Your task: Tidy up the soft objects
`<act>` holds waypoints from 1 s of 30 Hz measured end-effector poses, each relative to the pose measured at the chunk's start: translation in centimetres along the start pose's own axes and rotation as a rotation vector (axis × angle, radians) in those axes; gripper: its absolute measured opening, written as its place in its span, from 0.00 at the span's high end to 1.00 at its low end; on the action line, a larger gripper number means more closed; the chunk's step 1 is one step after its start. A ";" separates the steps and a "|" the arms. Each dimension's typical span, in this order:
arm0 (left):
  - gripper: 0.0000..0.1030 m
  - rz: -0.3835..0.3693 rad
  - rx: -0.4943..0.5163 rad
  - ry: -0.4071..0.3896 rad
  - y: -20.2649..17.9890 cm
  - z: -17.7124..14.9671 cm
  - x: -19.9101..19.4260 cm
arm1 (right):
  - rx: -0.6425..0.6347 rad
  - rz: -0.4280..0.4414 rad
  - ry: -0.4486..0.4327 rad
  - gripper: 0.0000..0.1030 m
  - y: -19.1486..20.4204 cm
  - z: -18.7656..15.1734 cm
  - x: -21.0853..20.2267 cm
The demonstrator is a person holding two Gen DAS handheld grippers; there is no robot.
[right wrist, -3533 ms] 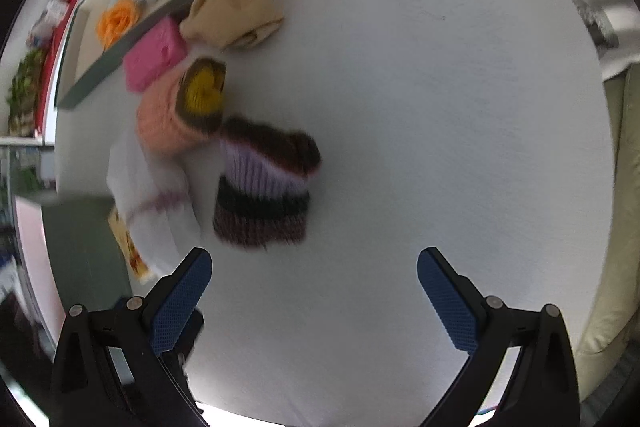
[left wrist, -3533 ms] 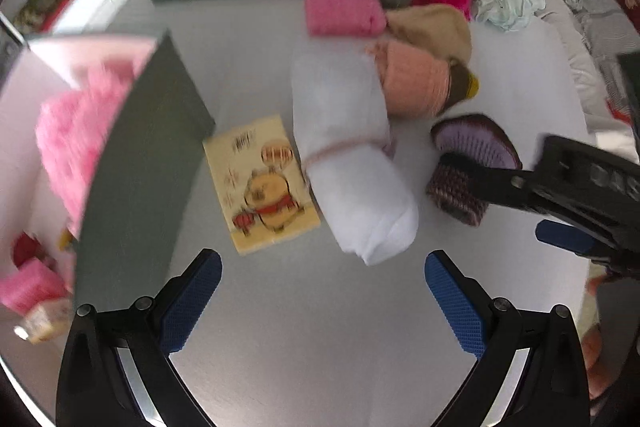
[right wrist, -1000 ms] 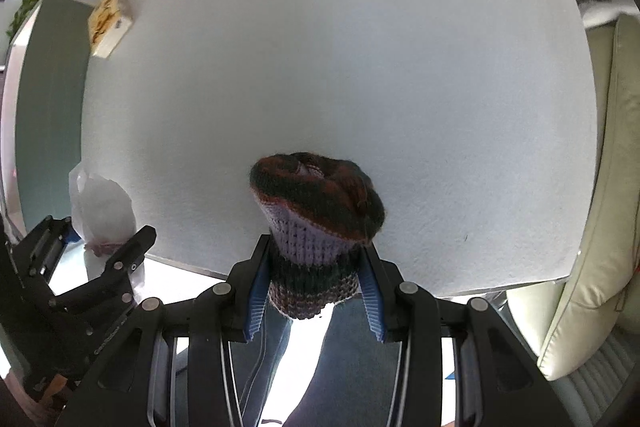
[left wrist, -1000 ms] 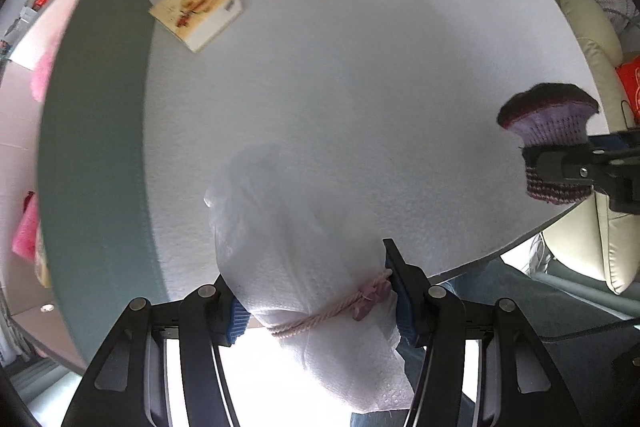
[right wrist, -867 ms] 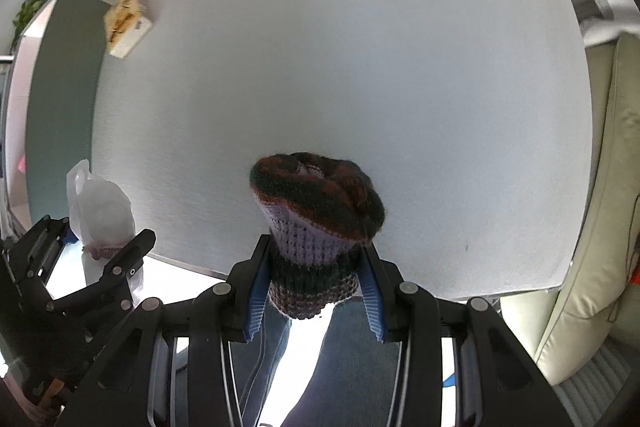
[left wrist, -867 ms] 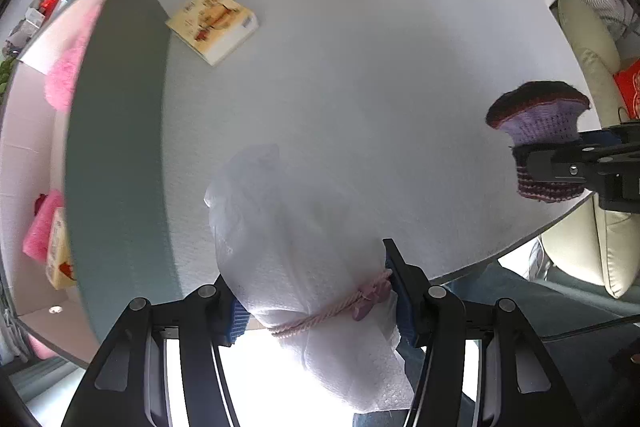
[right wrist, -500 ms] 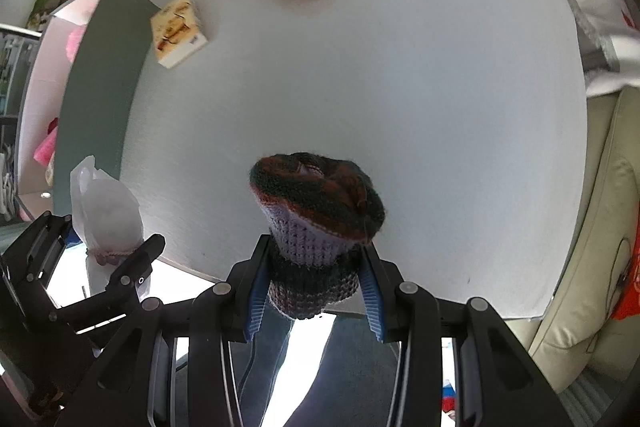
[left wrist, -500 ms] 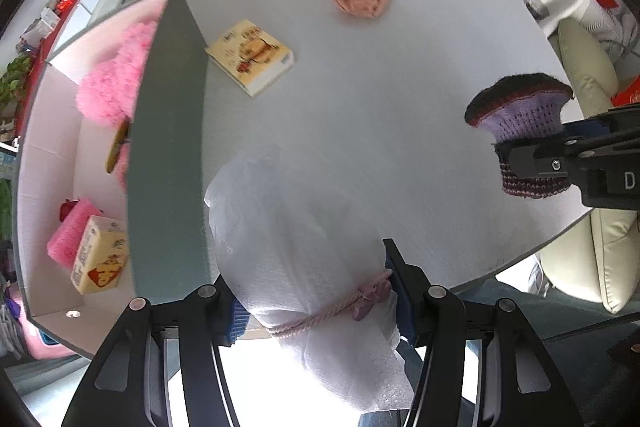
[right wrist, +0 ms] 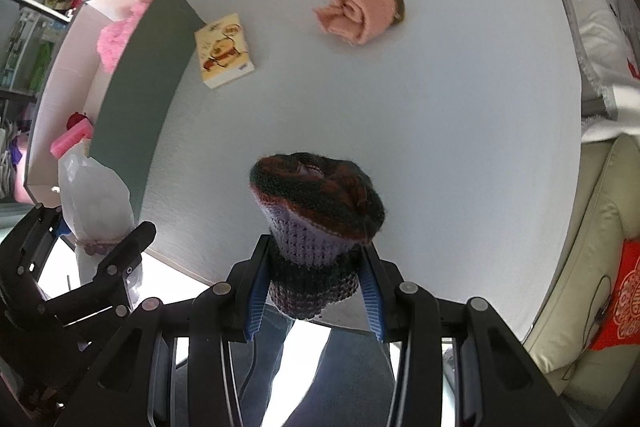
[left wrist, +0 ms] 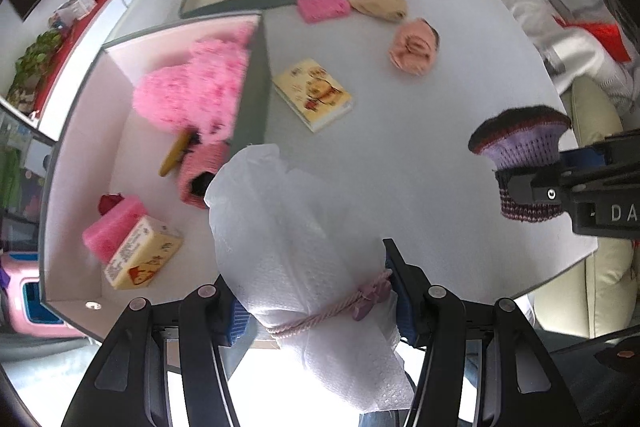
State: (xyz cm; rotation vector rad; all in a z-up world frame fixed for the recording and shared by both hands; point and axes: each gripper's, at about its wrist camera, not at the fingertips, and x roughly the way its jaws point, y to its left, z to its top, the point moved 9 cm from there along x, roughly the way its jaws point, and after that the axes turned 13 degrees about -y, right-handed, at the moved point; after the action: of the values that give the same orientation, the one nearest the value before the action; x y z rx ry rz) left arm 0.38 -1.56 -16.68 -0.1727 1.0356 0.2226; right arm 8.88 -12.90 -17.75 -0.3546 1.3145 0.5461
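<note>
White bundle's lower end cut off below left tool

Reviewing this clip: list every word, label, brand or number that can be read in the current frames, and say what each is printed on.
"DA": white letters on the side of the right gripper, cut off by the picture's edge.
Yellow cartoon pack on the table: print too small to read.
Yellow box in the open bin: print blurred, unreadable.
Red cushion: white pattern, no legible words.
Packages on the far shelf: too small to read.
</note>
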 end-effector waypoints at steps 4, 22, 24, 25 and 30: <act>0.43 0.019 -0.052 -0.030 1.7 0.5 -0.8 | -0.036 0.002 -0.015 0.57 0.6 0.7 -1.6; 0.43 0.209 -0.345 -0.088 13.3 -0.2 -3.5 | -0.221 0.065 -0.065 0.57 8.7 4.9 -3.0; 0.43 0.231 -0.373 -0.091 14.7 -0.3 -3.7 | -0.249 0.078 -0.071 0.57 10.2 5.5 -3.0; 0.43 0.242 -0.384 -0.091 15.4 -0.3 -3.7 | -0.260 0.083 -0.072 0.57 10.7 5.7 -3.0; 0.43 0.298 -0.443 -0.081 18.0 -0.7 -3.6 | -0.329 0.116 -0.078 0.57 14.5 6.8 -3.1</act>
State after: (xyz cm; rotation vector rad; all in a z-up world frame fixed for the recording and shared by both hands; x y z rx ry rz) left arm -6.75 15.22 -14.55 -0.4069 0.9174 0.7251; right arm 5.75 2.17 -12.32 -0.5240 1.1746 0.8704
